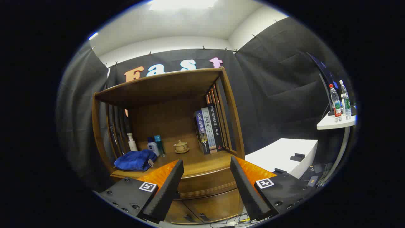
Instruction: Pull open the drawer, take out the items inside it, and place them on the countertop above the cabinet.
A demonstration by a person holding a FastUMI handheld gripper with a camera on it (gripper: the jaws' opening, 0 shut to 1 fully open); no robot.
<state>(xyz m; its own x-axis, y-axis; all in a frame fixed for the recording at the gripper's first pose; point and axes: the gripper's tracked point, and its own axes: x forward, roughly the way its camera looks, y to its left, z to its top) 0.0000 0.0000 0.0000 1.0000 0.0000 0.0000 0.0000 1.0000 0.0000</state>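
Below the counter (pixel 202 166) of the wooden cabinet (pixel 164 95) sits the drawer (pixel 205 183), and it looks shut. Your hand-held gripper (pixel 206 167) hangs in front of it with its fingers wide apart and nothing between them. You cannot see the things inside the drawer yet, and you cannot make out a handle from here. If you grab at the wrong spot, the fingers may slip off. The counter is already busy: a blue cloth (pixel 136 160), small bottles (pixel 155 146), a little teapot (pixel 181 146) and some books (pixel 208 129). Bump one and it may tip over. Pick a bare spot near the middle.
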